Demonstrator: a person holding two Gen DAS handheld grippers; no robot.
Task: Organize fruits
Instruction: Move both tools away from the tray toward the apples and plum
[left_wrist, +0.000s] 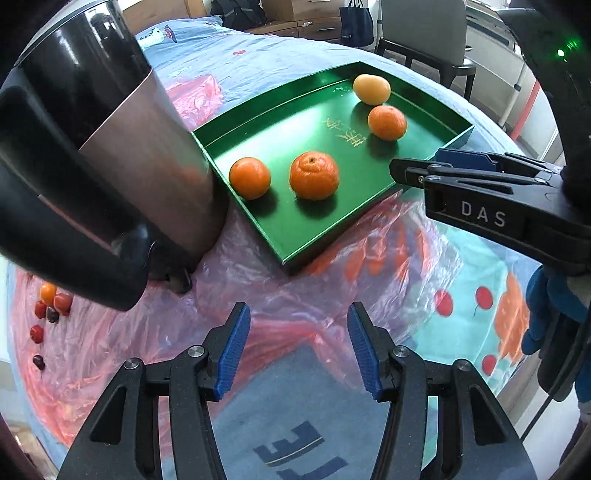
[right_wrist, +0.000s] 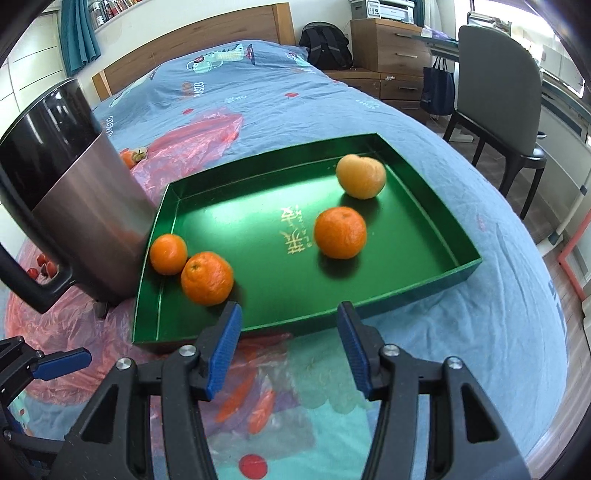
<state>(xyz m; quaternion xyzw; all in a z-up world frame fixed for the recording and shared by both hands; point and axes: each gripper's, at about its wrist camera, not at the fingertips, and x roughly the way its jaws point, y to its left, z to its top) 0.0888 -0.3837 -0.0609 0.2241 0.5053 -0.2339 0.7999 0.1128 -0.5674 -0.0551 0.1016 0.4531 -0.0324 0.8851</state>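
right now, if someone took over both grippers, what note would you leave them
Left gripper: open, empty, over the pink plastic bag.
Right gripper: open, empty, at the near edge of the green tray.
Done: four fruits sit in the tray: three oranges and one paler yellow fruit.
Left: small red and dark fruits lie on the plastic beyond the metal bin; one more orange piece lies behind it.
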